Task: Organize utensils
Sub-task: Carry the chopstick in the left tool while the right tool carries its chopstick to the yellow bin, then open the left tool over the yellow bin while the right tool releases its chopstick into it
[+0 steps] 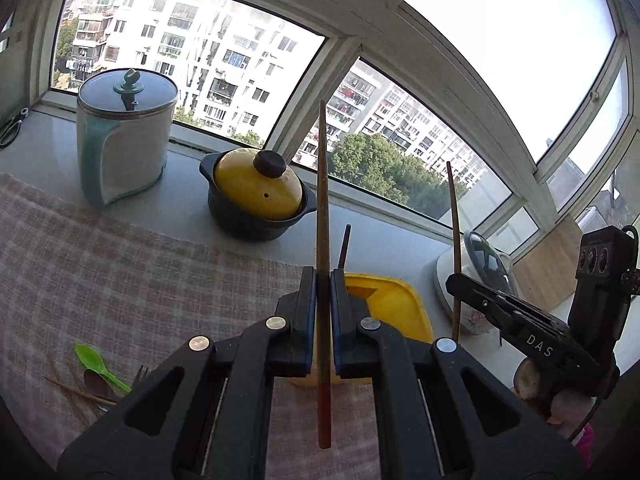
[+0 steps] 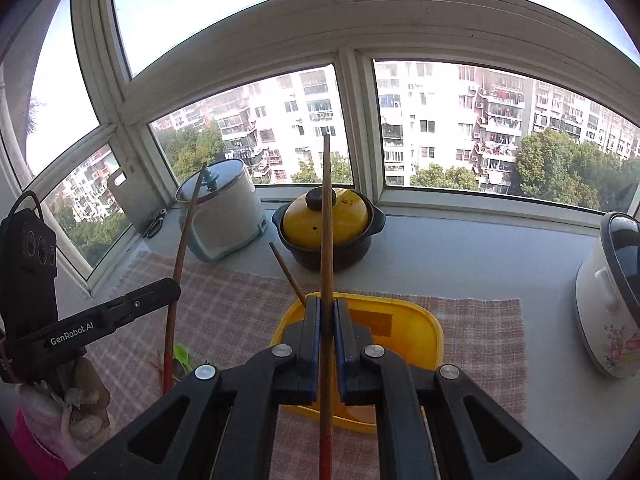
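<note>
Black claws (image 1: 323, 316), blue pads (image 2: 316, 328), silver screws

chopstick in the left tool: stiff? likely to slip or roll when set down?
The chopstick in the left tool looks stiff: it stands straight and upright with no sag. It is pinched along a narrow line between the pads, so it may pivot or slide. Being a thin, smooth stick, it could roll on the yellow tray.

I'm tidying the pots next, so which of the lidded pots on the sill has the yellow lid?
The short black clay pot in the middle, with a yellow domed lid and dark knob. The tall teal-and-white cooker and the floral white cooker have glass lids.
</note>
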Motion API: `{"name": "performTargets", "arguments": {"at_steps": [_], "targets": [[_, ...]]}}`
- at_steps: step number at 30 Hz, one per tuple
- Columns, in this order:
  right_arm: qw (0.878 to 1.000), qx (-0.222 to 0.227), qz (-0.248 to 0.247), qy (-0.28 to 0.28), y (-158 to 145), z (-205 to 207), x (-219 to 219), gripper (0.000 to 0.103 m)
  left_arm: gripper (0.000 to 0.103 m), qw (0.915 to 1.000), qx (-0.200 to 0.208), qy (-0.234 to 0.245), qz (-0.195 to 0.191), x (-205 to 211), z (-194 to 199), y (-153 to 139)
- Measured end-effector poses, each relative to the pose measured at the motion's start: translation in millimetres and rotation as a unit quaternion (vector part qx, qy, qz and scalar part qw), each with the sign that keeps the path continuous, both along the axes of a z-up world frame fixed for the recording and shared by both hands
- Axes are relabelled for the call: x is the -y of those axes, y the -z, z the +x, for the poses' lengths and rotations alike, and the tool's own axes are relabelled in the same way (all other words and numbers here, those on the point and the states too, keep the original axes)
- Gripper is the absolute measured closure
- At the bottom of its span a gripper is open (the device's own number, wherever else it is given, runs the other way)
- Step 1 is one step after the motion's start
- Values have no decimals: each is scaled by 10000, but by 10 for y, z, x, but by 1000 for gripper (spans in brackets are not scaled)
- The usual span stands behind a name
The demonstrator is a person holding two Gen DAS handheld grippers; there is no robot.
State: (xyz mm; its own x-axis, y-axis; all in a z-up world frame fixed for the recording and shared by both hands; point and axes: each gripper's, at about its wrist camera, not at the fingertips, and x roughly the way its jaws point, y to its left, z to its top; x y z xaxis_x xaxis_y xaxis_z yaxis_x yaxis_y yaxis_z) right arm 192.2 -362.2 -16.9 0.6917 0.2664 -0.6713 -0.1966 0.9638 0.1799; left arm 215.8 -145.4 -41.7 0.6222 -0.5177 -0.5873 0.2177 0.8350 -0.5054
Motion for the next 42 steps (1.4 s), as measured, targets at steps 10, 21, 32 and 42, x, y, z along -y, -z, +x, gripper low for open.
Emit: {"name": "performTargets", "arguments": {"at_steps": [10, 21, 32, 42], "targets": [[9997, 134, 89, 206, -26, 239, 187, 99, 98, 9996, 193, 133, 129, 490, 251, -35], [9992, 228, -162, 272, 58, 455, 227, 99, 98, 9989, 313, 227, 249, 758, 384, 36], [9993, 176, -109, 319, 201, 595, 295, 99, 98, 9977, 416, 273, 455, 907, 425, 135], [9992, 90, 0, 386, 271, 595, 338, 97, 98, 9966, 433, 379, 597, 950, 407, 146]]}}
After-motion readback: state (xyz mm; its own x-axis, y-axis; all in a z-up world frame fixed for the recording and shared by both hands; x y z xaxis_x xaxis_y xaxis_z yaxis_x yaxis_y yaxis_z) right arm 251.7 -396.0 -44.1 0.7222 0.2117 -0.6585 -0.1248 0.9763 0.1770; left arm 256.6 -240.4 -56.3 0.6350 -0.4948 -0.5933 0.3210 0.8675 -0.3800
